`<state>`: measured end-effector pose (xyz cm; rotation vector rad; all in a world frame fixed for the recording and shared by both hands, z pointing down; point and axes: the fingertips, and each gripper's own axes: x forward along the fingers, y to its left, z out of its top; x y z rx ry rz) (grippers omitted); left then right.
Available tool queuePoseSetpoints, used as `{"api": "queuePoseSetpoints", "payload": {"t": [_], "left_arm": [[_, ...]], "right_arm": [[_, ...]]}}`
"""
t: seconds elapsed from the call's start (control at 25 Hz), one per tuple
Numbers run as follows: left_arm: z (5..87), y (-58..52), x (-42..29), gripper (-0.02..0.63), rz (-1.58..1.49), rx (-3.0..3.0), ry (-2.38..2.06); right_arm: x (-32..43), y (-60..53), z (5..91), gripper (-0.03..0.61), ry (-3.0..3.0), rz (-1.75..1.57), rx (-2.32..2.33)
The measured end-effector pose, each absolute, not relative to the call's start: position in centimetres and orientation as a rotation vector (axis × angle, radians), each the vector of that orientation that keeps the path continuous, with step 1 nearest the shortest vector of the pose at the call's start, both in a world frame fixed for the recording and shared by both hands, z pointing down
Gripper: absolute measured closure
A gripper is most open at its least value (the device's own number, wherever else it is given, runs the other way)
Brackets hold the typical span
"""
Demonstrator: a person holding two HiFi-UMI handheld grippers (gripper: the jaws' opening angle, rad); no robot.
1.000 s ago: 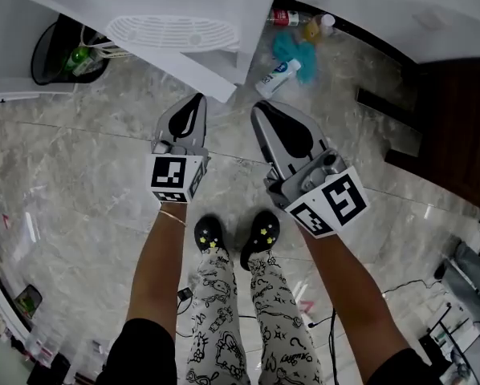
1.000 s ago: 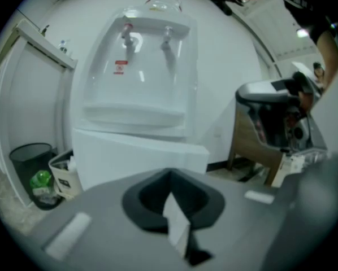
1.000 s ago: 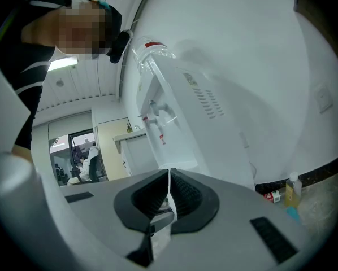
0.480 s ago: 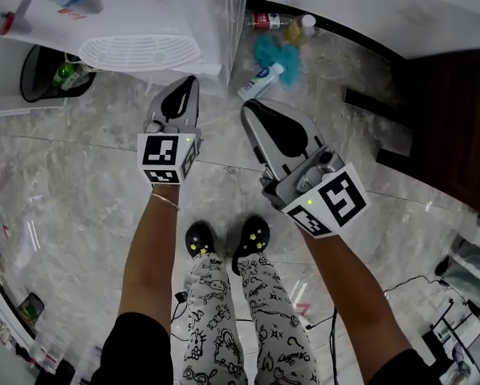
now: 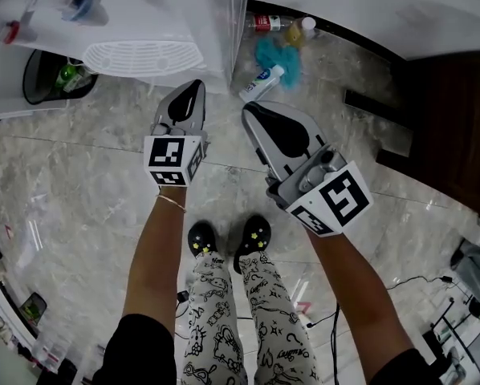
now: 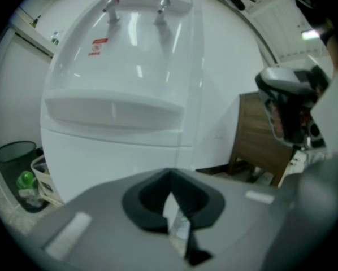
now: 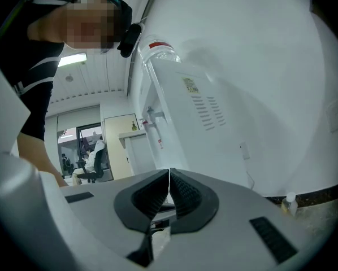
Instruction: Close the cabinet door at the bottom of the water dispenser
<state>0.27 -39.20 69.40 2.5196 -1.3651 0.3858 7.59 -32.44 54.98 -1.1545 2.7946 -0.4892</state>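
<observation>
Seen from above, a person stands facing a white water dispenser [image 5: 144,18]. Its bottom cabinet door [image 6: 109,162], below the drip tray [image 5: 136,54], looks flush with the dispenser's front, so the closing seems done. The left gripper [image 5: 190,93] hovers just before the dispenser, not touching it. Its jaws are pressed together and empty, as suits pushing. The right gripper [image 5: 254,112], likewise clenched on nothing, is held off the dispenser's right side, clear of the door.

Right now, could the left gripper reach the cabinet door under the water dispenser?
Probably yes. The left gripper, jaws shut, points straight at the cabinet door and nothing stands between them; the waste bin sits off to one side. The door already looks shut.
</observation>
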Motion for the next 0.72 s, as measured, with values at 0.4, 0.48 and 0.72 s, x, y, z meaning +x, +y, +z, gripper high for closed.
{"api": "queuePoseSetpoints", "payload": {"t": [0.4,0.48,0.72], "left_arm": [[65.9,-34.9,-0.1,0.612,0.382,2.543,-1.323],[64.5,-33.9,-0.4,0.612,0.42,2.567,-1.315],[60.1,-30.5,-2.0,0.612,0.434,2.582,-1.322]], "right_arm": [[6.5,-32.0,54.9,0.561,2.845,-0.524,-1.199],[6.5,-31.9,54.4,0.561,2.846,-0.522,-1.21],[5.1,-29.5,53.6,0.561,2.902,-0.535,-1.194]]}}
